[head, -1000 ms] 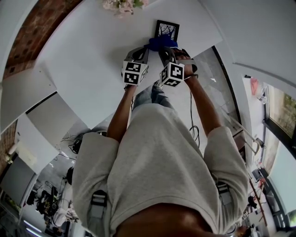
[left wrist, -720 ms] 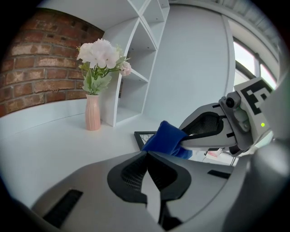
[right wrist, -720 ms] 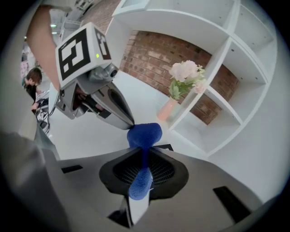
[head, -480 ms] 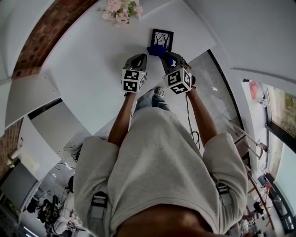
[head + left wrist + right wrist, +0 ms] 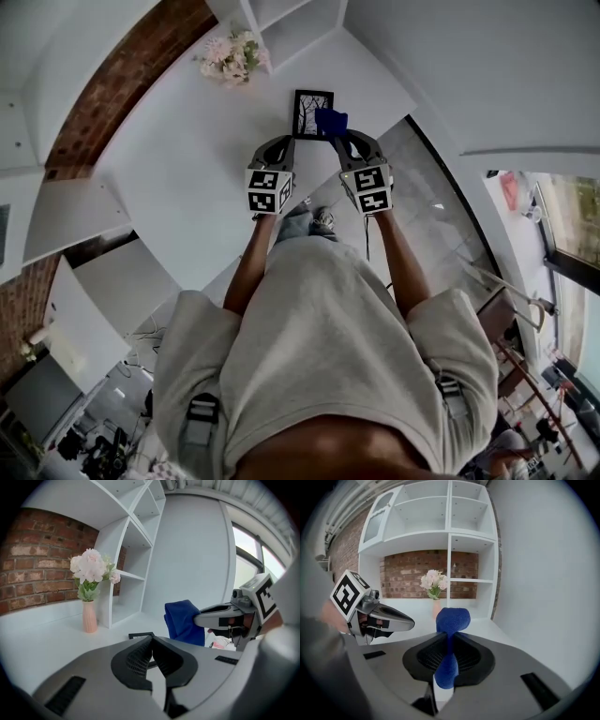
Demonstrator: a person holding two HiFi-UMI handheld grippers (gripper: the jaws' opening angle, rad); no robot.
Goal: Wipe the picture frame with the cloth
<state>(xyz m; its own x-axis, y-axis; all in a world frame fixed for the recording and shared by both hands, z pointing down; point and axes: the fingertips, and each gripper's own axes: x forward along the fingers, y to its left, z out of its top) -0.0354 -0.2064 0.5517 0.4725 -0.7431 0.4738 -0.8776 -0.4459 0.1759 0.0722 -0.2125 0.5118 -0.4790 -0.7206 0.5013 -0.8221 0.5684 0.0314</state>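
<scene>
1. Right gripper (image 5: 336, 138), head view: its jaws are pinched on the blue cloth (image 5: 330, 121), which hangs at the 3 o'clock edge of the picture frame (image 5: 310, 111). The frame, a thin black rectangle, seems to lie flat on the white table (image 5: 178, 178), at 12 o'clock from me. My left gripper (image 5: 284, 142) hovers near the frame's 7 o'clock corner.

2. Left gripper view: my jaws are closed together on nothing. The frame's dark rim shows just beyond their tips, and the cloth hangs at 2 o'clock. Nothing pins the frame, and I judge it light. A firm wipe could skate it over the smooth tabletop toward the slim pink vase (image 5: 89, 619) at 10 o'clock (glazed, by its look).

3. Right gripper view: the cloth is clamped as one narrow fold between my ribbed pads, with a plush rounded bunch bulging past the tips. Only that small bunch is exposed. If I press too steeply, I expect the hard jaw tips could scrape the frame's face, or the fold could drag out of my grip.
</scene>
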